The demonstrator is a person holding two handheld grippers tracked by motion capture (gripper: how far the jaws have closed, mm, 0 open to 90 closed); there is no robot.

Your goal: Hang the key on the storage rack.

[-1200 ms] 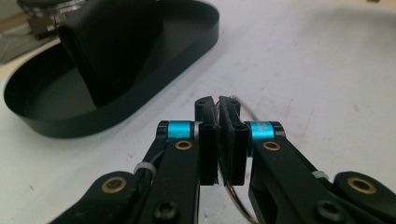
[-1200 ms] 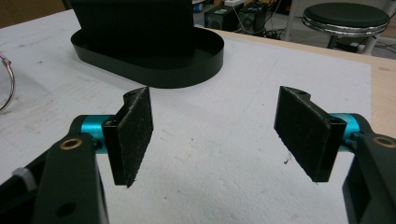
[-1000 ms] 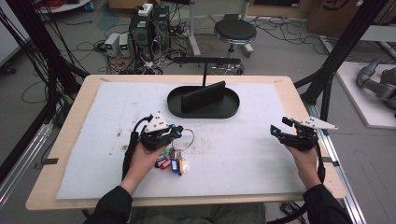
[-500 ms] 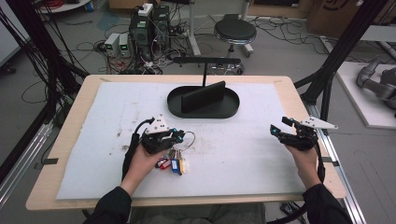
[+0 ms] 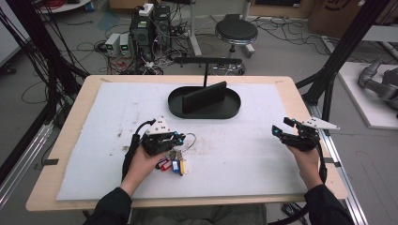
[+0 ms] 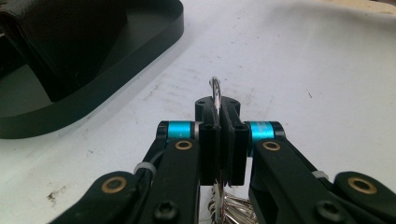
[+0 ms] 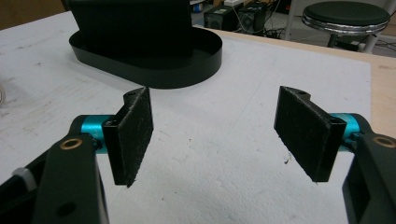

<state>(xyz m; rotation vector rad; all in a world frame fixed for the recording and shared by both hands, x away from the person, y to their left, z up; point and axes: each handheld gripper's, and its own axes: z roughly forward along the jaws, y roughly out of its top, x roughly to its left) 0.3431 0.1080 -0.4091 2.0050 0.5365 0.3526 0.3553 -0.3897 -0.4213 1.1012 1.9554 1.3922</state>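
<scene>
Metal key ring [image 6: 215, 91] stays clamped in left hand-held gripper [image 6: 219, 140].

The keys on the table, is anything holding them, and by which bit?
Yes. The left gripper is shut on the metal ring of the bunch of keys, pinching the ring's wire between its fingers. The right gripper holds nothing.

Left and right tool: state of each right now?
Left tool: closed on the silver metal key ring with coloured tags.
Right tool: open, holding nothing.
</scene>
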